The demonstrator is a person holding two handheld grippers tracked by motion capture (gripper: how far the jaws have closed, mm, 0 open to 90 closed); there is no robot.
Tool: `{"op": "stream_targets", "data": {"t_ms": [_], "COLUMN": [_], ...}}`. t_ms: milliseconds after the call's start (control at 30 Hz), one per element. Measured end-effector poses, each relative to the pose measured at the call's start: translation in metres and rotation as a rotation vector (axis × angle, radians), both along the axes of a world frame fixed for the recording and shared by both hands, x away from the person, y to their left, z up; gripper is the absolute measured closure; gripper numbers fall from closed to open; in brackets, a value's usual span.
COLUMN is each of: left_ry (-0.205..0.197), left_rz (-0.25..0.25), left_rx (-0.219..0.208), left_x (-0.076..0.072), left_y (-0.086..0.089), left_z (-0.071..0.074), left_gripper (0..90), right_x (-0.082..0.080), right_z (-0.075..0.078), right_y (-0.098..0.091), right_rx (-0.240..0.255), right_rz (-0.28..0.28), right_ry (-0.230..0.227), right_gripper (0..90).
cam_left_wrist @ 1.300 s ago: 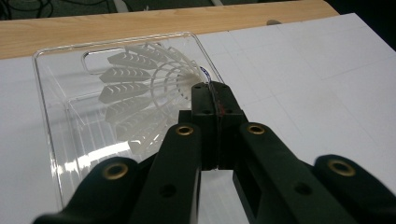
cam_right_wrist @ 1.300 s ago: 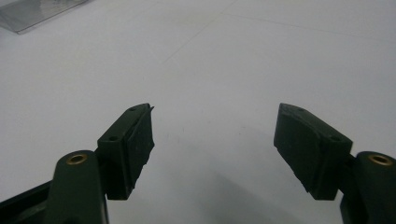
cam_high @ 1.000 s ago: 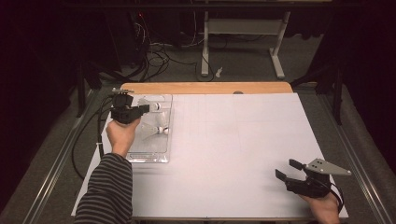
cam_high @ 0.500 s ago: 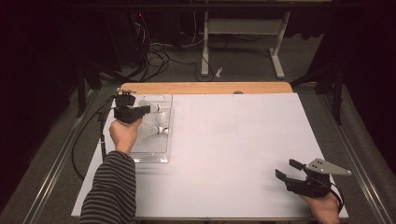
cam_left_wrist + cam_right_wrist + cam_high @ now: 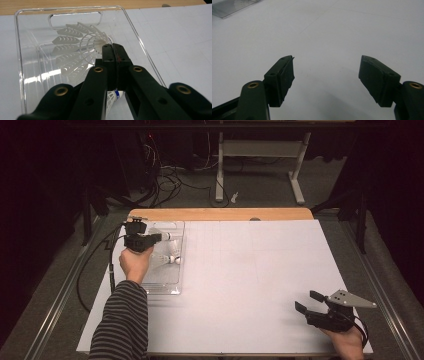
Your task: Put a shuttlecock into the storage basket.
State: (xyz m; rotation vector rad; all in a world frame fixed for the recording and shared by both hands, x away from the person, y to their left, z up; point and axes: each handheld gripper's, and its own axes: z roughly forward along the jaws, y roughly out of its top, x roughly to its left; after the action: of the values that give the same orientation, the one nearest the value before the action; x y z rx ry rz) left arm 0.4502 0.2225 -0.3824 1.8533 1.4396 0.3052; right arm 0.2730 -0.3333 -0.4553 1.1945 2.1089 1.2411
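White feathers fan away from the left gripper [image 5: 113, 53], whose jaws pinch a shuttlecock [image 5: 77, 50] over the clear tray [image 5: 18, 62]; the spread right gripper [image 5: 325, 82] sits well apart.

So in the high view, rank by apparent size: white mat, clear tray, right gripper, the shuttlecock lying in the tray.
1. white mat
2. clear tray
3. right gripper, though it sits nearer the camera
4. shuttlecock lying in the tray

Black gripper [image 5: 165, 237] with brass screws, trailing cable; striped sleeve [image 5: 122, 325].
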Motion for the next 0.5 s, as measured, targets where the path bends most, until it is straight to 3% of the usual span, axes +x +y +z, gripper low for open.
{"op": "stream_targets", "data": {"t_ms": [500], "left_ry": [-0.004], "left_rz": [-0.026], "left_rx": [0.039], "left_x": [-0.0044], "left_y": [-0.0068], "left_z": [0.0016], "left_gripper": [65.4], "right_x": [-0.0002], "right_z": [0.0002], "right_y": [-0.0005], "right_rx": [0.000], "right_rz": [-0.003], "right_ry": [-0.002], "right_gripper": [28.8]}}
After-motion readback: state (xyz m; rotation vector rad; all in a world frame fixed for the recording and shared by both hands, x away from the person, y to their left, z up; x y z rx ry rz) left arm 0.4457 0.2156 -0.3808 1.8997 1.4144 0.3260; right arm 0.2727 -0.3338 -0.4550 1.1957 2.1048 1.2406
